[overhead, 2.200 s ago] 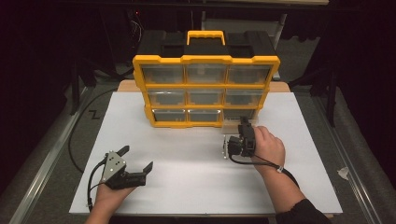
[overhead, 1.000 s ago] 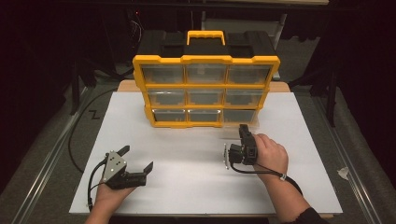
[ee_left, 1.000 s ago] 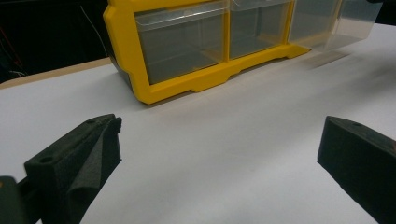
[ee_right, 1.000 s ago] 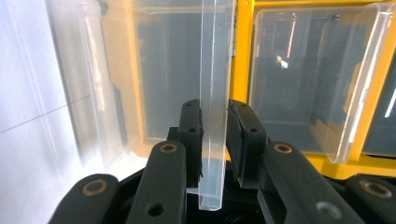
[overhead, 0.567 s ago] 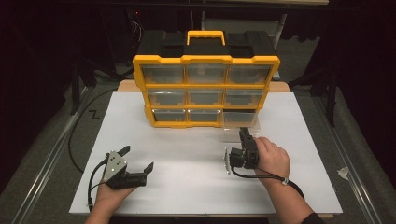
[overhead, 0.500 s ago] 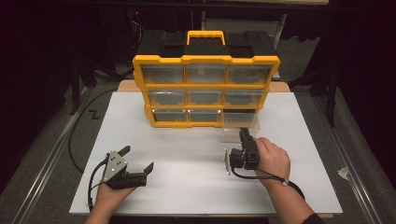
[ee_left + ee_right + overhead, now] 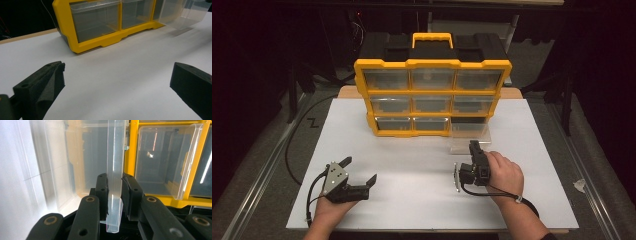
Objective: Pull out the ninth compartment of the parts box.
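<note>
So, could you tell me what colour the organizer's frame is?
Yellow frame, with a black top; clearest in the high view.

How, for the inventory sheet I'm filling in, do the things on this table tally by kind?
Yellow organizer: 1
Clear drawers seated in it: 8
Clear drawer drawn forward from the bottom-right slot: 1
Grippers: 2, the left gripper open on the white board, the right gripper shut on the drawn drawer's front wall
Total: 12

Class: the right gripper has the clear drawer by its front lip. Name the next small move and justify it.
Probably keep drawing the clear drawer straight toward the person: the right gripper is clamped on its lip, and its rear seems to sit at the yellow organizer bottom-right slot.
</note>
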Demonstrator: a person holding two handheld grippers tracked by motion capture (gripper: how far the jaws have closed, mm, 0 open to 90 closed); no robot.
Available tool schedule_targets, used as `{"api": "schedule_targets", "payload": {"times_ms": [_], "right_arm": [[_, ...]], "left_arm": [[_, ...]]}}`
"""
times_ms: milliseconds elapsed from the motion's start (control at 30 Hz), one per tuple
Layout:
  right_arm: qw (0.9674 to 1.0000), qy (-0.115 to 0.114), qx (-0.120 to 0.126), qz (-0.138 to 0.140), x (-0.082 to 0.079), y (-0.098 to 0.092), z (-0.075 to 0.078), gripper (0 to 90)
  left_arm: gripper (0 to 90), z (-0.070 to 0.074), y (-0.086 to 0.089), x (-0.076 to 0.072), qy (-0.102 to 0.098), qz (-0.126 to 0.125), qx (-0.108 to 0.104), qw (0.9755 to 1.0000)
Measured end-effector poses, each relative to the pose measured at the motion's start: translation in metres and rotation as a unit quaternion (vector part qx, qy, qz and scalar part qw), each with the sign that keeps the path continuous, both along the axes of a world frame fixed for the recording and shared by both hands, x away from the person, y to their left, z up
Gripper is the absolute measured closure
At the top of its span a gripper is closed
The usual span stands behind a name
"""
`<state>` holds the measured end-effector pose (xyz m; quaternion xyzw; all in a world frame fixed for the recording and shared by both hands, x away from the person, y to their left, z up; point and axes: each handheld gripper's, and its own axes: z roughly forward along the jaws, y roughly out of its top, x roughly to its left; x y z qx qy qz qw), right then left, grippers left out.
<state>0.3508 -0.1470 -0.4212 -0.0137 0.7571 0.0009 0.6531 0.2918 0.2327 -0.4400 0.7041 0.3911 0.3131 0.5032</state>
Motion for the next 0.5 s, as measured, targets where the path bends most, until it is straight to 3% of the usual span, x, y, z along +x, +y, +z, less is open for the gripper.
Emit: {"api": "schedule_targets", "payload": {"times_ms": [233,500], "right_arm": [[1.0000,-0.005,0.005,0.000,0.0002,0.0003,-0.0011,78.0],[0.9999,0.007,0.010,-0.010,0.0010,0.0017,0.0020,75.5]], "left_arm": [[0.1,-0.0009,-0.0008,0.0002,0.002,0.000,0.003,1.0000],[0.1,-0.0006,-0.0026,-0.0020,0.000,-0.001,0.002,1.0000]]}}
